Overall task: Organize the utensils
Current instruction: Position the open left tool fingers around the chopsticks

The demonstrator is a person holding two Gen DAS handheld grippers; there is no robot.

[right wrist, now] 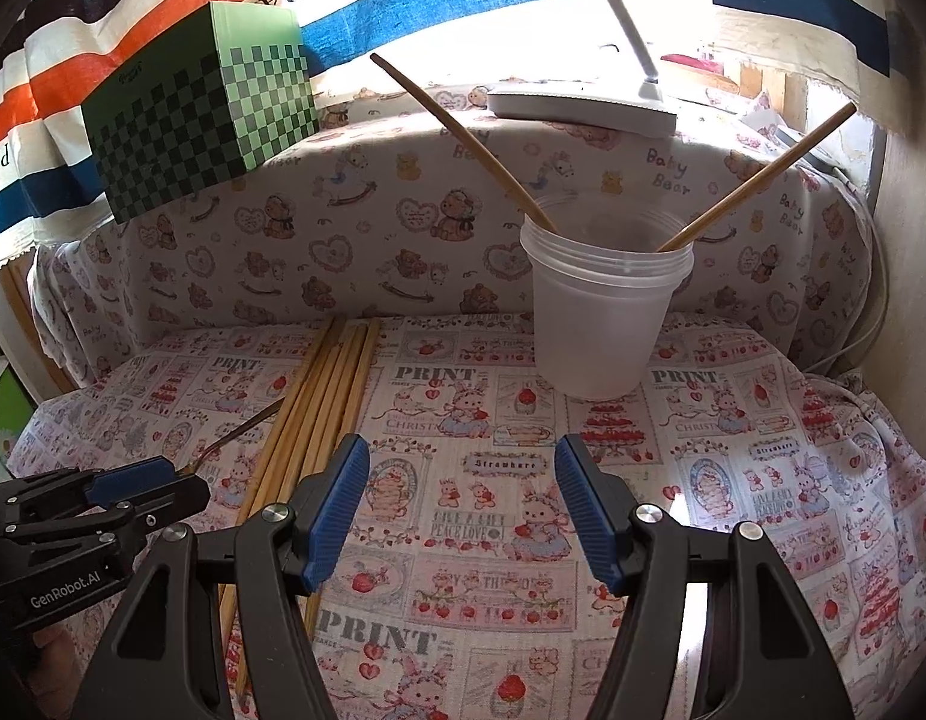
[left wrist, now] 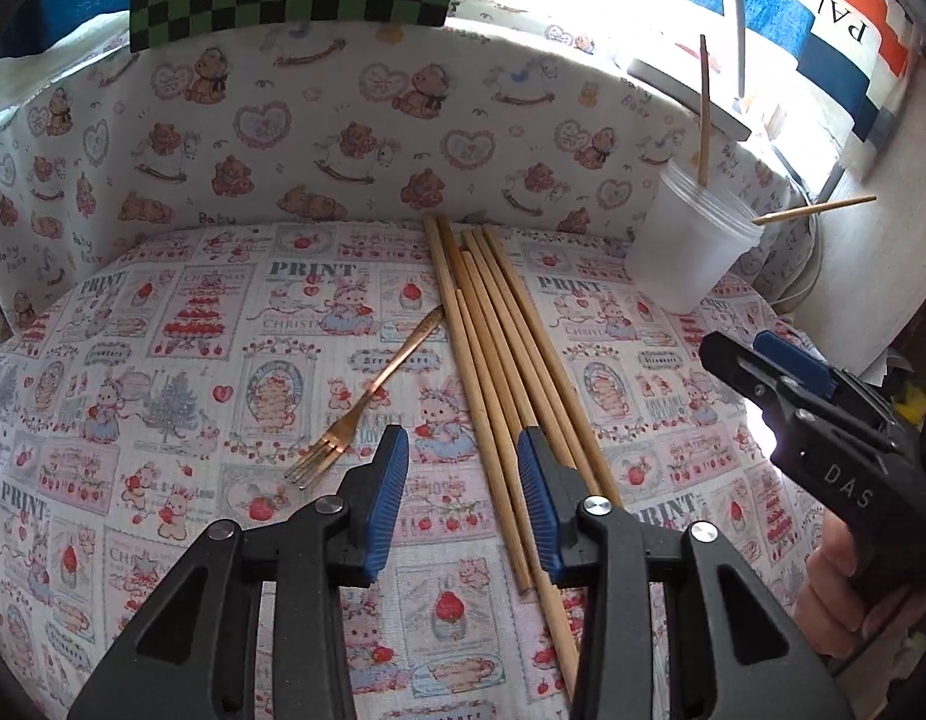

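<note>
On the printed tablecloth [left wrist: 162,360], a translucent cup [right wrist: 601,312] holds two chopsticks while the loose chopsticks [left wrist: 499,348] run between the parted, empty fingers of the left gripper [left wrist: 463,480], a fork [left wrist: 366,396] just left, and the right gripper [right wrist: 463,510] hangs open, holding nothing.

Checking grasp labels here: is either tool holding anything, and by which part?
Nothing is held. The left tool is open above the wooden chopsticks lying on the printed cloth; the right tool is open and empty.
</note>
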